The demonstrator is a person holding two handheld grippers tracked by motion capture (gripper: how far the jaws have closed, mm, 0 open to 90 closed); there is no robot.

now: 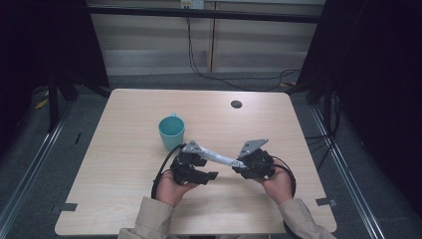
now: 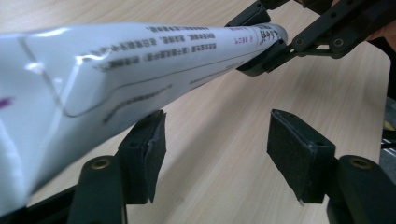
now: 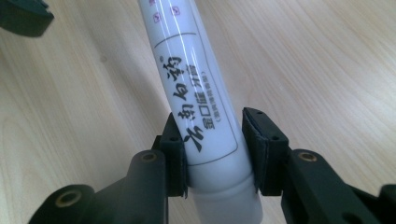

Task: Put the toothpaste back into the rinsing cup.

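Observation:
A white toothpaste tube (image 1: 219, 158) with black print hangs just above the wooden table (image 1: 114, 149), spanning the gap between my two grippers. In the right gripper view, my right gripper (image 3: 212, 140) is shut on the tube (image 3: 187, 70) near its round shoulder end, both pads pressing its sides. My left gripper (image 2: 215, 135) stands open. The tube's wide flat end (image 2: 116, 70) passes over its left pad (image 2: 149, 144), and nothing lies between the pads. From above, the left gripper (image 1: 208, 168) and right gripper (image 1: 239, 167) face each other near the table's front.
A teal cup (image 1: 171, 131) stands upright just behind the left gripper. A dark round cable hole (image 1: 236, 104) sits near the table's far edge. Black frame posts and cables run along the floor beyond the table.

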